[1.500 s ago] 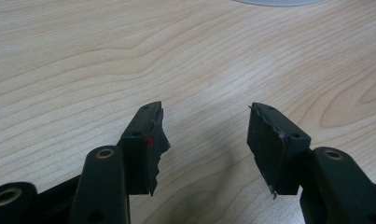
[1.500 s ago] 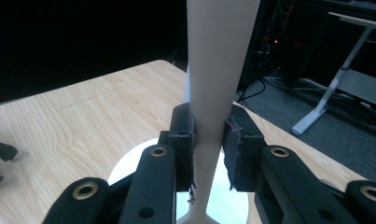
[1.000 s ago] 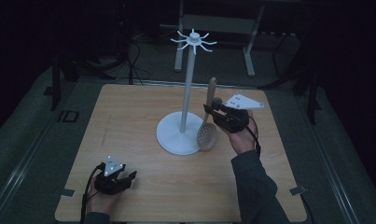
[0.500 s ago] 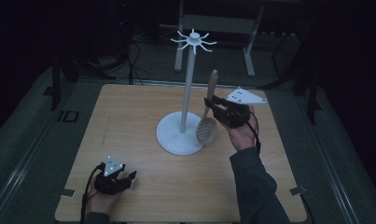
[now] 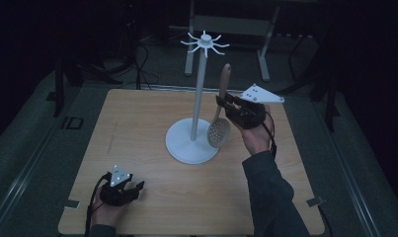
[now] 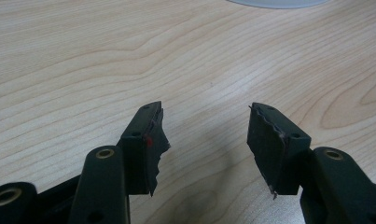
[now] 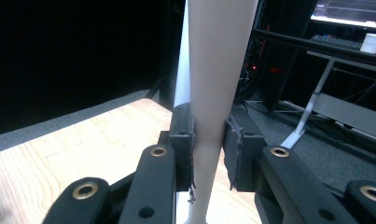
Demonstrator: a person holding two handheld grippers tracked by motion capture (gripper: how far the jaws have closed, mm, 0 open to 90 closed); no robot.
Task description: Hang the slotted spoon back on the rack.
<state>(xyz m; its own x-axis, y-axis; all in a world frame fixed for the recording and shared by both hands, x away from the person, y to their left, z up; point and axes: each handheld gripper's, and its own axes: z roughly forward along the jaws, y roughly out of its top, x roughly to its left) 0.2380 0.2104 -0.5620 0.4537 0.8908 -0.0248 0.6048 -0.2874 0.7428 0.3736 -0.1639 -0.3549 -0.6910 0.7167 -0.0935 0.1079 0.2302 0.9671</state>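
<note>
On the wooden table [image 5: 137,128], seen from the high view, a white hanging stand [image 5: 199,98] rises from a round base near the middle, with a ring of short hooks at its top. Just to its right the right gripper [image 5: 225,101] holds a wooden slotted spoon [image 5: 220,118] roughly upright by the middle of its handle, bowl downward and slightly tilted, the perforated bowl hanging close above the edge of the stand's base; whether it touches the base I cannot tell. The handle tip stands below the level of the hooks. A grey three-cornered plate [image 5: 259,94] sits on top of this gripper, and the person's right hand [image 5: 256,133] wraps it from behind.

The right gripper view adds what the high view cannot: both jaws press flat against the pale handle [image 7: 213,93], which runs up between them and out of the top of the picture, with the stand's white pole just behind it. Beyond lie dark floor and a desk frame.

At the table's near left corner the left gripper [image 5: 132,186] rests low in the person's left hand [image 5: 105,210], well apart from the stand. The left gripper view shows its jaws spread wide with bare wood grain between them, gripping nothing, and the rim of the stand's base at the top edge.
</note>
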